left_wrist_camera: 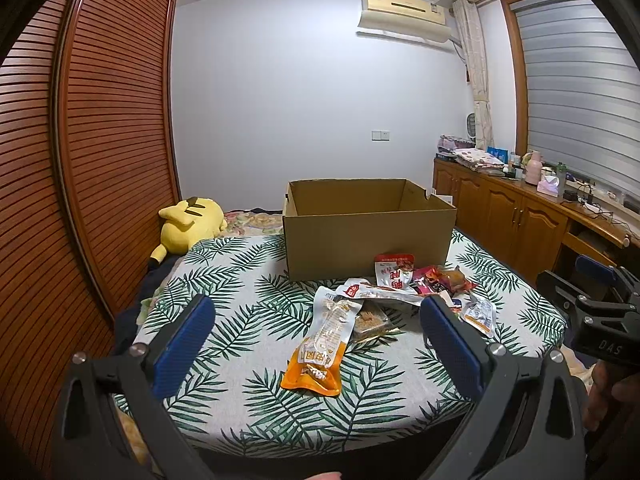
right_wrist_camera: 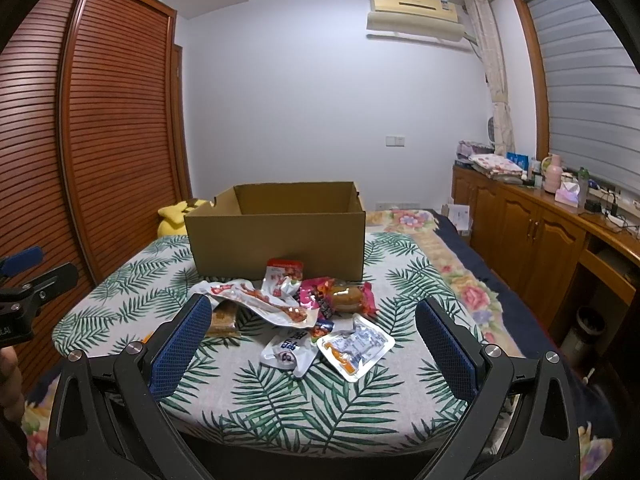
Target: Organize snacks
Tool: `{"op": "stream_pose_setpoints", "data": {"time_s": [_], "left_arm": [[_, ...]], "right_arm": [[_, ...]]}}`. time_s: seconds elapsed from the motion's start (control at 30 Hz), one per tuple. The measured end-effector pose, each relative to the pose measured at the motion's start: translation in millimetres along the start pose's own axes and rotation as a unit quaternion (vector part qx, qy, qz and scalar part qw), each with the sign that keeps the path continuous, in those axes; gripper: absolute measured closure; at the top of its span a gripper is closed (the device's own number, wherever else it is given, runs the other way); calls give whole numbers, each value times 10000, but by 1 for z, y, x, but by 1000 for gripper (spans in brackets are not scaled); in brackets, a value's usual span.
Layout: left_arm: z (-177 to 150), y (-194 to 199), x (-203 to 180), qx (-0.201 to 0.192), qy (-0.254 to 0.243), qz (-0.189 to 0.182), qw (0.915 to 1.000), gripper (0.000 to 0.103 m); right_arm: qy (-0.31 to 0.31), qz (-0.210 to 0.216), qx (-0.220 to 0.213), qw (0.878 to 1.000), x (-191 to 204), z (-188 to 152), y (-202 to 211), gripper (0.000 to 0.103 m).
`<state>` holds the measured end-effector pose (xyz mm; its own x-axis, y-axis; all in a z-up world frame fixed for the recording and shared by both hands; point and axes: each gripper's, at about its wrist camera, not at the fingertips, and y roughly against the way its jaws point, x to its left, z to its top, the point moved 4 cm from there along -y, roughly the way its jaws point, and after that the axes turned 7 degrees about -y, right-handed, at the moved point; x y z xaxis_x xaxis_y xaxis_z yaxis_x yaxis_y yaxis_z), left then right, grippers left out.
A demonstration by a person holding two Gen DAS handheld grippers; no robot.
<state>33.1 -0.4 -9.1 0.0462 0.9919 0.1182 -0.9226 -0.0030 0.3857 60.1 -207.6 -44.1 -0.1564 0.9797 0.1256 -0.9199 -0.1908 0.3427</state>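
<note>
Left gripper [left_wrist_camera: 316, 320] spread wide, holding nothing, above the near edge of the leaf-print cloth [left_wrist_camera: 240, 400]. Right gripper [right_wrist_camera: 312, 320] likewise parted and empty. Snacks [right_wrist_camera: 304, 312] lie heaped on the cloth just before the open box [right_wrist_camera: 276, 236]; one orange pouch [left_wrist_camera: 320, 352] nearest. Box interior hidden, contents uncertain.

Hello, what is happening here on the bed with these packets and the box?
A person holds a two-finger gripper in each hand, getting ready to sort snacks. The left gripper and right gripper are both open and hold nothing. The snack packets lie in a loose pile on the leaf-print cover, just in front of the open cardboard box. No packet is visible inside the box from these views.
</note>
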Motion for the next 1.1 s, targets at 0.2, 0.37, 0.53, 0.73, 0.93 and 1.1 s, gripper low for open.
{"op": "stream_pose_setpoints", "data": {"time_s": [0.2,0.37,0.53,0.73,0.93,1.1], "left_arm": [[0,0,-1,3,-9,2,10000,0],[-1,1,-1,2,-13,-1,10000,0],[-1,2,-3,-6,-11,-2,10000,0],[-1,3,-3,-9,-11,-4,10000,0],[1,4,-4,-19,-22,-10,10000,0],[3,5,-5,-10,-36,-43,10000,0]], "right_arm": [[1,-19,-14,10000,-2,0,4,0],[1,-19,-15,10000,-2,0,4,0],[-7,-27,-21,10000,-2,-1,5,0],[-2,-34,-21,10000,-2,-1,5,0],[1,-29,-31,10000,-2,0,5,0],[3,-29,-30,10000,-2,0,6,0]]}}
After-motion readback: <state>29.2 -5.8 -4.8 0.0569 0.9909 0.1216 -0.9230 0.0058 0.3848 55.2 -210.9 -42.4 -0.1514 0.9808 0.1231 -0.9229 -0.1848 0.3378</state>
